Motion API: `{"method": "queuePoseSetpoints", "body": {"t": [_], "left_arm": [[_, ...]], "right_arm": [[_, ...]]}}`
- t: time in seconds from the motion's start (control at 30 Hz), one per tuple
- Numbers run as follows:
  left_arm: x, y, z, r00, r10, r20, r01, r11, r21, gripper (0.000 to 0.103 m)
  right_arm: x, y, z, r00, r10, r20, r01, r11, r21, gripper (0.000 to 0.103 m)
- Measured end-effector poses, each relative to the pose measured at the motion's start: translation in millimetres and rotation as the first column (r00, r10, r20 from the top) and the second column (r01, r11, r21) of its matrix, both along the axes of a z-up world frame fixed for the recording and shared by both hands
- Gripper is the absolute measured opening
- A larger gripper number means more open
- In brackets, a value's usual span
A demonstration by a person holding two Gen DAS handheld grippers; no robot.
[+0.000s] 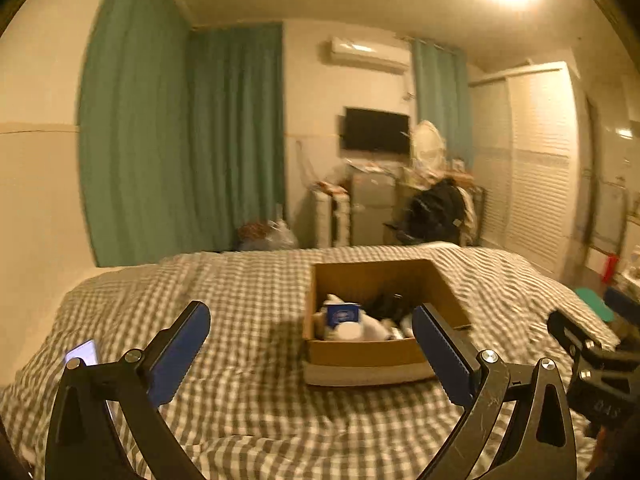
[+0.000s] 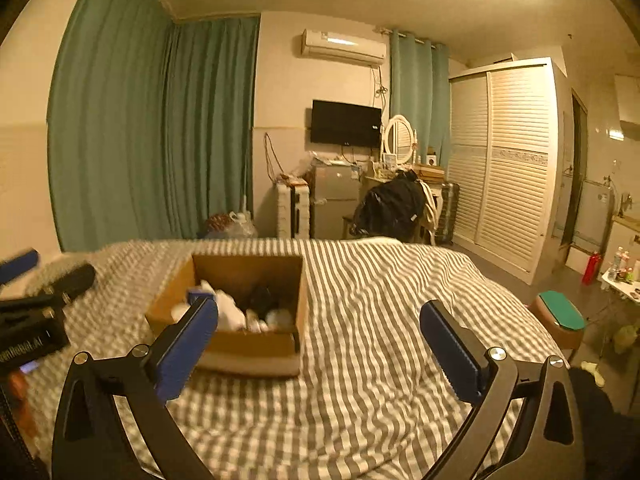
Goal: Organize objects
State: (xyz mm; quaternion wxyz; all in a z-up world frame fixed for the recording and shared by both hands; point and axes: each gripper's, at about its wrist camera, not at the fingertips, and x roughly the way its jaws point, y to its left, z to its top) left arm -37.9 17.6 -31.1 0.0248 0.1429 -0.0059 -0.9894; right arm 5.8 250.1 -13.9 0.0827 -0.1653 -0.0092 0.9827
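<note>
Cardboard box point(image 1: 360, 350): open-topped, sitting on the checked bedcover point(image 1: 248, 292), filled with jumbled white, dark and blue-labelled items.
Left gripper point(image 1: 311, 338): fingers spread wide and empty, above the bedcover; the box lies ahead, just behind its right finger.
Right gripper point(image 2: 319, 338): spread apart, holding nothing; the box point(image 2: 256, 346) lies ahead to the left, partly hidden by its left finger.
Phone point(image 1: 82, 354): lit screen, on the bedcover beside the left gripper's left finger.
</note>
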Motion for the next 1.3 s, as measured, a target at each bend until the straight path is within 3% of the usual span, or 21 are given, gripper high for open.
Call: {"method": "queuePoseSetpoints", "body": {"t": [0.1, 0.4, 1.3], "left_arm": [[6.7, -4.2, -12.8, 1.000, 0.005, -0.014, -0.005, 1.000, 0.017, 0.103], [-1.8, -7.5, -31.7, 0.999, -0.009, 0.052, 0.007, 1.000, 0.028, 0.103], [-3.3, 2.5, -36.8, 0.997, -0.033, 0.067, 0.034, 0.999, -0.011, 0.103]], "right_arm": [[-3.2, 2.8, -15.6, 1.000, 0.008, 0.030, -0.008, 1.000, -0.005, 0.101], [3.8, 5.7, -33.5, 1.000, -0.002, 0.027, 0.003, 0.999, -0.032, 0.101], [8.3, 4.2, -30.5, 1.000, -0.010, 0.019, 0.010, 0.999, -0.033, 0.101]]}}
